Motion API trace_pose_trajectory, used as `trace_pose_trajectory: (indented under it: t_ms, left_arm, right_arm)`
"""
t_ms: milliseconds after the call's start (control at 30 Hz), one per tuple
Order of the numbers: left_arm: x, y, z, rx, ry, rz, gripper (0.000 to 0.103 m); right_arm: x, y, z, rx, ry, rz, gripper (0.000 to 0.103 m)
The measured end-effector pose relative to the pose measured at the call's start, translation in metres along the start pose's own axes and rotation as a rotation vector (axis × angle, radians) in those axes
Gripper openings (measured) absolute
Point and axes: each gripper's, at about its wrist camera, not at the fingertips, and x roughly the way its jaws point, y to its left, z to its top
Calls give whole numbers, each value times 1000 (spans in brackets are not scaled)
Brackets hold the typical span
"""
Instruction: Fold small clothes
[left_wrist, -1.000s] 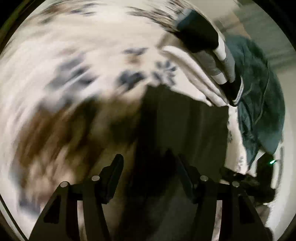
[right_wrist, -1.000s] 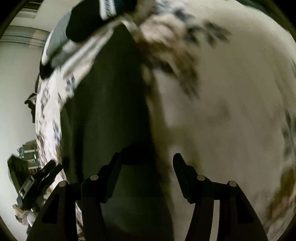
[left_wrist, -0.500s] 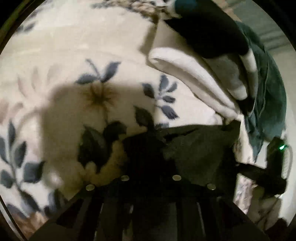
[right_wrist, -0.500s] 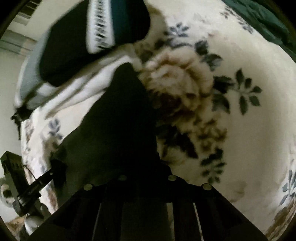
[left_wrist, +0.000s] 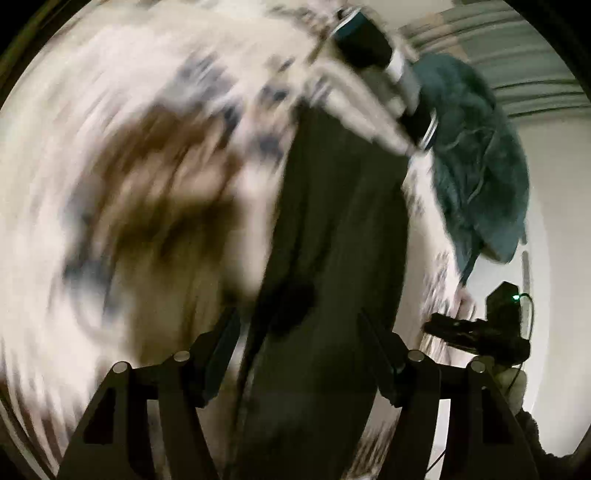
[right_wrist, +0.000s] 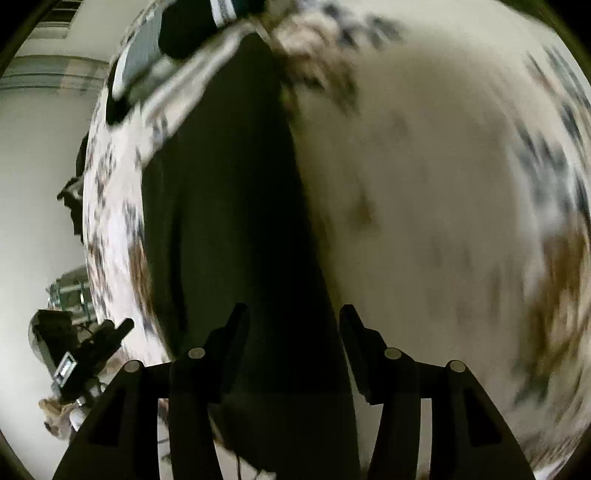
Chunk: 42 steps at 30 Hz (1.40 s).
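A long dark garment (left_wrist: 332, 221) lies stretched out on the floral blanket (left_wrist: 110, 184); both views are motion-blurred. My left gripper (left_wrist: 299, 321) hovers over the garment's near end. Its jaws are opening, and the cloth lies below the gap with neither pad pressing on it. In the right wrist view the same dark garment (right_wrist: 229, 184) runs away from my right gripper (right_wrist: 293, 310). Its jaws are opening too, and its fingers (right_wrist: 236, 332) stand clear of the cloth.
A stack of folded clothes (left_wrist: 373, 74), white below and dark striped on top, sits at the garment's far end (right_wrist: 177, 40). A teal garment (left_wrist: 480, 166) lies beyond it near the blanket's edge. A black device with a green light (left_wrist: 495, 325) stands at the side.
A second ago both grippers stood open. Half a second ago both were shut on the dark garment, low over the blanket. Now both are open and drawn back, and the garment lies stretched out.
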Motion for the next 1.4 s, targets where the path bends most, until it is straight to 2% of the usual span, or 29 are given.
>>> trace_pose_trajectory:
  t_ms: [100,133,233,300,333,367,400,433,467,500,633,700,733,767,833,867,900,933,967,1100,1167,1200,1300,1400]
  left_arm:
    - [9,22,-76,-76,81,58,63]
    - [16,28,-101,-105,110,86,63]
    - [32,38,-150,-137,176,134,63]
    - [42,39,-176,-117,198,165,61]
    - [43,37,-183,-97,188,183,57]
    - [45,34,-192,-61,163,194,46]
    - [46,30,-197,-33,149,198,12]
    - [46,26,-202,-6,136,209,10]
    - [42,24,-204,0,110,208,10]
    - [38,23,-206,-4,95,201,9]
    - [22,22,-209,-4,54,181,9]
    - [27,35,-206,24,74,250,8]
    - [29,43,-206,21,89,257,9]
    - [29,56,-204,-16,106,216,9]
    - [24,66,-200,-68,106,143,12]
    - [21,66,-198,-67,101,114,15]
    - [18,66,-197,-56,94,94,32]
    - [18,67,-197,-52,94,70,47]
    - [18,73,-198,-57,99,46,70]
    - [42,82,-203,-89,153,-63,72]
    - [53,83,-207,-78,169,-68,74]
    - [56,83,-206,-72,162,-79,79]
    - [58,86,-202,-86,161,-95,84]
    - [59,77,-200,-80,172,-83,84]
  right_arm:
    - [13,-26,-82,22,61,-23,53]
    - [17,-32,-98,34,78,-24,53]
    - [42,-55,-160,91,147,-11,53]
    - [64,-67,-199,108,190,-35,53]
    - [73,-71,-214,113,203,-37,53]
    - [84,-74,-227,117,222,-41,53]
    - [91,-79,-237,119,238,-51,53]
    - [100,-80,-247,120,243,-57,53]
    - [108,-81,-257,114,235,-62,40]
    - [111,-81,-262,113,224,-70,7]
    - [100,-75,-285,91,146,-94,6]
    - [91,-70,-292,75,128,-112,6]
    - [90,-71,-293,67,125,-130,6]
    - [94,-71,-295,56,135,-140,6]
    - [96,-81,-302,53,172,-121,7]
    - [94,-79,-294,63,189,-96,17]
    - [93,-80,-293,63,193,-82,36]
    - [92,-82,-293,62,193,-60,46]
    - [90,-86,-293,64,187,-41,57]
    - [100,-111,-299,79,214,31,57]
    - [107,-120,-298,87,225,74,57]
    - [108,-125,-299,92,225,98,58]
    - [115,-127,-298,96,226,158,59]
    - [119,-125,-296,96,234,212,60]
